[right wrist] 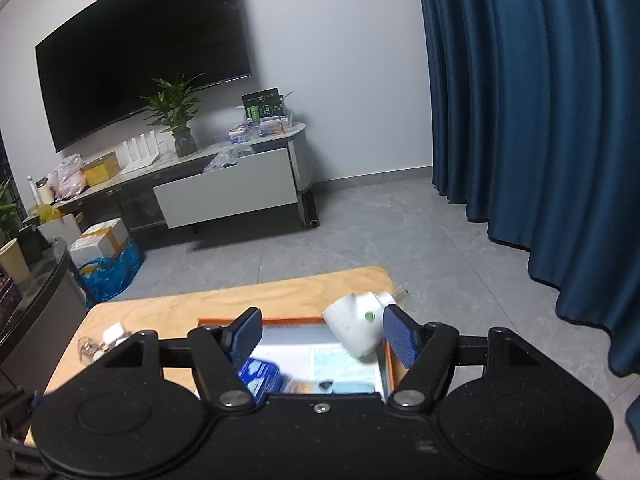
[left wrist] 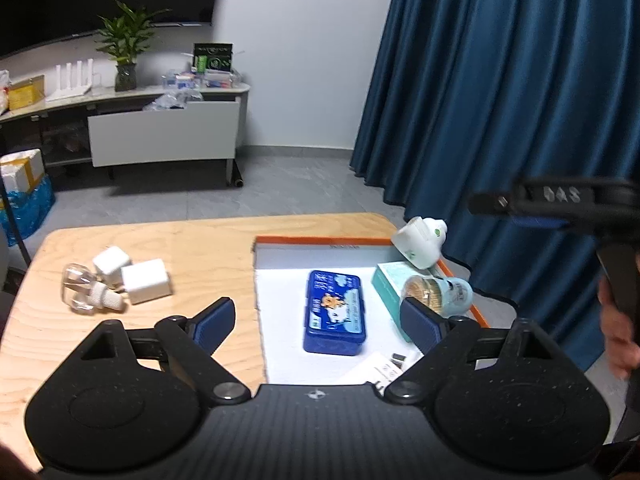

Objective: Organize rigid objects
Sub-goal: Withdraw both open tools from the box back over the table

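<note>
A grey-tiled room with a dark blue curtain on the right and a low TV cabinet at the back is framing a light plywood table (left wrist: 192, 240), which is carrying a shallow white tray with an orange rim (left wrist: 280, 292) on its right half.

Inside the tray a blue rectangular tin with a cartoon print (left wrist: 335, 312) is lying with its long axis running away from the camera, beside a teal flat carton (left wrist: 390, 280), a clear jar of toothpicks (left wrist: 436, 290) and a white plastic plug-in device with a green dot (left wrist: 420, 246), which is tilting at the far right corner.

Out on the bare wood at the left, well apart from the tray, two white cube chargers (left wrist: 132, 276) and small clear glass bottles with white caps (left wrist: 86, 292) are still waiting in a loose cluster.

The left gripper (left wrist: 316, 320) is hovering with its jaws wide apart and nothing between the pads; the blue tin is sitting straight ahead of it. The right gripper (right wrist: 320, 334) is also standing apart, empty, over the tray's far right corner, with the white device just inside its right pad.

The loose cluster is lying off to the left of the left jaws, so the left hand is much the nearer one and would probably need to swing left.
</note>
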Demonstrator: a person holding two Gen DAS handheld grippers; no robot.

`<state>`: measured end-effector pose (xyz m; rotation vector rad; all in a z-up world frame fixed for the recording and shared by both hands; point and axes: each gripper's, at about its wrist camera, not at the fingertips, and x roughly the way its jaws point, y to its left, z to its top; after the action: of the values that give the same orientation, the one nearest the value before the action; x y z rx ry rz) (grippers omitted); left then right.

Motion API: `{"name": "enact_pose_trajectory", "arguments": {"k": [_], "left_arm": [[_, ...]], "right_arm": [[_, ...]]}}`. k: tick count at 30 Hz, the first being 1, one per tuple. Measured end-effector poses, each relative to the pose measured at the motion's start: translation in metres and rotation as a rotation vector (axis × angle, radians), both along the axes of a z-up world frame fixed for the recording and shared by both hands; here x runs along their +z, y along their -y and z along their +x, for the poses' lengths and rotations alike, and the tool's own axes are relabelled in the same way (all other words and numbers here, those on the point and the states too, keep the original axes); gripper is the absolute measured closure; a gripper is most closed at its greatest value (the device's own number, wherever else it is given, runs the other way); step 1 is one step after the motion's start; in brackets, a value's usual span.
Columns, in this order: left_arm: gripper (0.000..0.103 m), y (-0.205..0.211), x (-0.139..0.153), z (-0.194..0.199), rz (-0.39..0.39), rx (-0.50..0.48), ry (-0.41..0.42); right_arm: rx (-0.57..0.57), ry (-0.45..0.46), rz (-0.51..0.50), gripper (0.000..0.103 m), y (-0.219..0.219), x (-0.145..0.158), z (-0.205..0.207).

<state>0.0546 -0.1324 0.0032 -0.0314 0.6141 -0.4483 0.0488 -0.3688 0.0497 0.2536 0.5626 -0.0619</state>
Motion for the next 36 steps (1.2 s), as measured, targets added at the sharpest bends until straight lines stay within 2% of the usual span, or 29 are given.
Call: {"name": "enact_pose_trajectory", "arguments": {"k": [7, 22, 36], "left_arm": [[0.009, -0.019, 0.002, -0.001, 0.007, 0.059, 0.002], [0.008, -0.058, 0.001, -0.001, 0.027, 0.17, 0.0], [0.007, -0.107, -0.014, 0.008, 0.044, 0.308, -0.057]], "right_arm": [[0.049, -0.043, 0.006, 0.023, -0.025, -0.009, -0.012], [0.187, -0.071, -0.003, 0.023, -0.093, -0.021, -0.002], [0.283, -0.12, 0.008, 0.023, -0.142, -0.041, 0.013]]}}
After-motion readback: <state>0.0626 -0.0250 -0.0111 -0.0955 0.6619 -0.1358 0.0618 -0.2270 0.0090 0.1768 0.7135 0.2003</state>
